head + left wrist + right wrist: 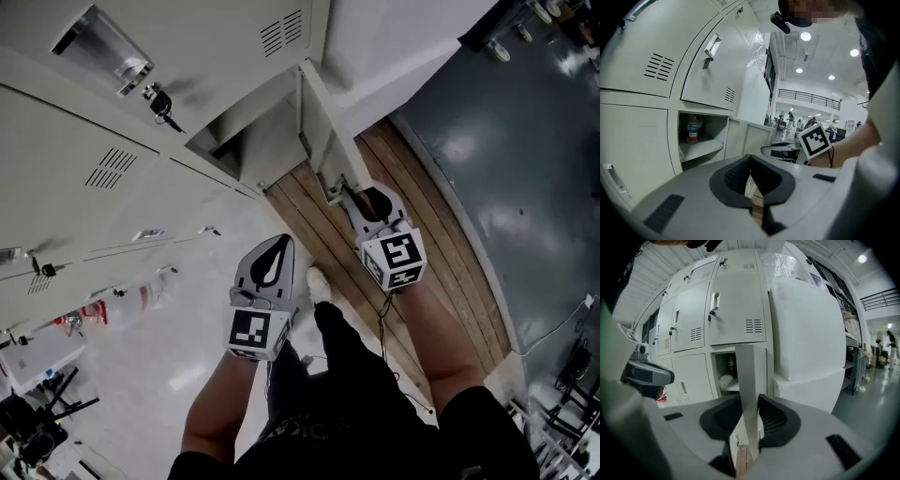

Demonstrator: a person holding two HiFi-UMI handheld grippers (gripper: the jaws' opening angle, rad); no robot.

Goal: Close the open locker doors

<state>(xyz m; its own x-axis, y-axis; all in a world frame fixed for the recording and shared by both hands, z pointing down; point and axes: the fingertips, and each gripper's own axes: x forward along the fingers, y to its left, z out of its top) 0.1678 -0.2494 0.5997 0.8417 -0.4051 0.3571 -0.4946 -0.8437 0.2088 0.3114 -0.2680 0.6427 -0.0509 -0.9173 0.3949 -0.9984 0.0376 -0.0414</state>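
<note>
Pale grey metal is filling your view: the locker door [751, 380] is standing open, edge-on to you, swung out over the wooden floor strip [319, 234] in front of its open compartment [703, 140]. Your right gripper [750, 420] is pinching the door's free edge, jaws partly apart with the panel filling the gap between the pads. Your left gripper [752, 180] is hanging closed and empty, well apart from the door. Inside the compartment a bottle [693, 130] is showing a red label, too small to read. A big white block [806, 333] is sitting just beside the door's far face, while the side toward the compartment is lying open.
</note>
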